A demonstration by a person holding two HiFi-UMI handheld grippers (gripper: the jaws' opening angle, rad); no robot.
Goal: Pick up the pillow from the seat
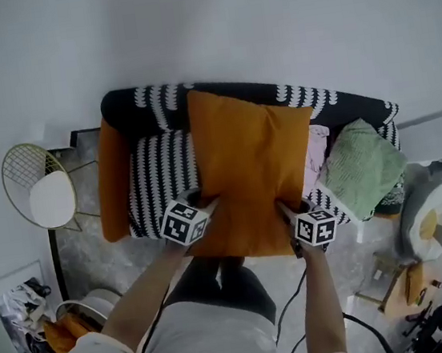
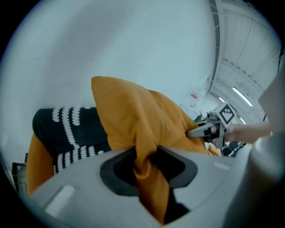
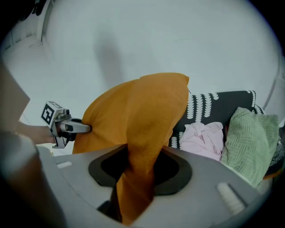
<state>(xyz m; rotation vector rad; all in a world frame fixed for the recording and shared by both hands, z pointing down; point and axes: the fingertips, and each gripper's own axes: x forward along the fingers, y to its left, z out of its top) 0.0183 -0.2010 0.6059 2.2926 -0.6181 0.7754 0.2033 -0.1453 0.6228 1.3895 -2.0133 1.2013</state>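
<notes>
An orange pillow [image 1: 250, 168] hangs above the black-and-white patterned sofa [image 1: 157, 180], held by its two near corners. My left gripper [image 1: 207, 211] is shut on the pillow's near left corner, with orange cloth [image 2: 144, 173] bunched between its jaws. My right gripper [image 1: 284, 213] is shut on the near right corner, and the fabric [image 3: 140, 173] runs down through its jaws. In the left gripper view the right gripper [image 2: 202, 131] shows at the pillow's far edge. The left gripper [image 3: 78, 128] likewise shows in the right gripper view, pinching the opposite edge.
A second orange cushion [image 1: 112, 178] leans at the sofa's left end. A green knitted cushion [image 1: 362, 165] and pink cloth [image 1: 316, 155] lie at its right end. A wire side table [image 1: 37, 188] stands to the left, and clutter [image 1: 427, 266] covers the floor at right.
</notes>
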